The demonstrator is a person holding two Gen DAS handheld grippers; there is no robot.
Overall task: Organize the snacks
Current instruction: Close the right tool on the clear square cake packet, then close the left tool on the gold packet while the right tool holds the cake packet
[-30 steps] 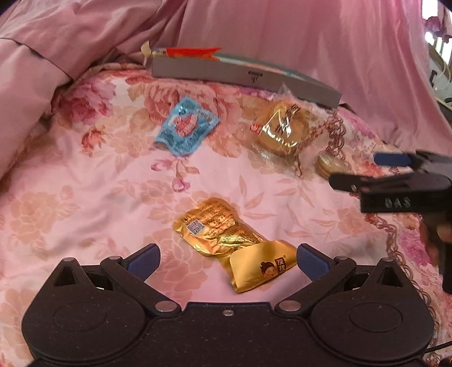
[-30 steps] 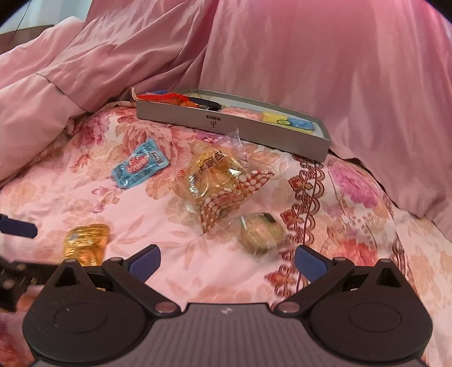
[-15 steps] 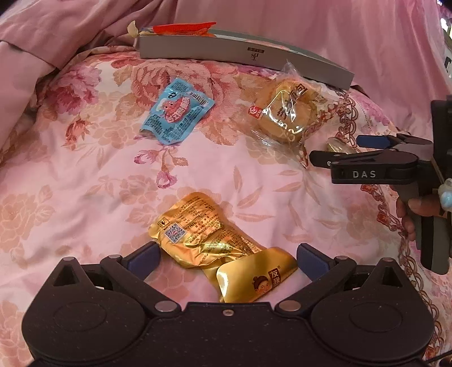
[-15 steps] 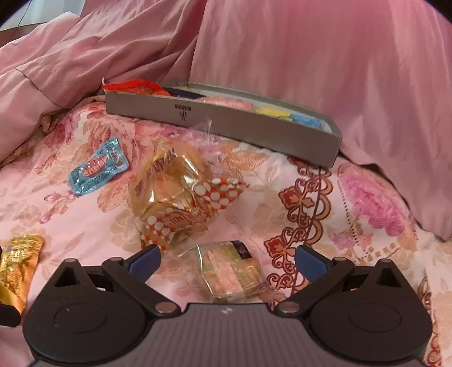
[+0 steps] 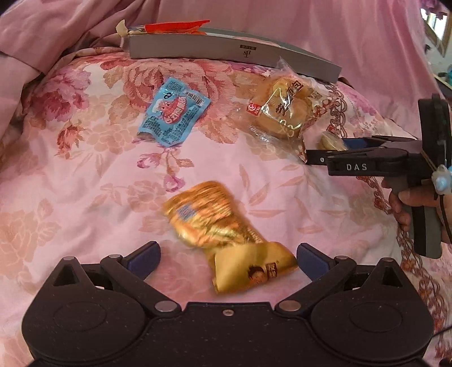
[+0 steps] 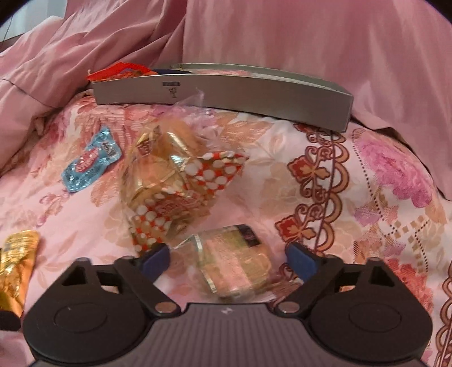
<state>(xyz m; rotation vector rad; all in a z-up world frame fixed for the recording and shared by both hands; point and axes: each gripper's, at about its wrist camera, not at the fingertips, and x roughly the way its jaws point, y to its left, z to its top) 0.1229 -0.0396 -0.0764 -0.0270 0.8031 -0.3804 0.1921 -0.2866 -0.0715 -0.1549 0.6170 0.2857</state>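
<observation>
My left gripper (image 5: 226, 257) is open, its fingers on either side of a gold foil snack pack (image 5: 223, 234) lying on the floral bedspread. My right gripper (image 6: 227, 261) is open around a small clear-wrapped round pastry (image 6: 231, 259); its jaws have narrowed but I cannot tell if the pads touch it. The right gripper also shows in the left wrist view (image 5: 333, 148), at the right. A wrapped bun (image 5: 282, 110) in a clear and red-dotted bag lies behind it. A blue packet (image 5: 172, 117) lies at the left. A grey box (image 6: 226, 93) holding several snacks stands at the back.
Rumpled pink bedding (image 6: 310, 34) rises behind and to the left of the box. A red wrapper (image 5: 175, 26) sticks out of the box's left end. The person's hand (image 5: 409, 206) holds the right gripper's handle.
Both grippers moved forward and down over their snacks. The gold pack now sits between the left fingers, the small pastry between the right fingers, which have closed in somewhat.
</observation>
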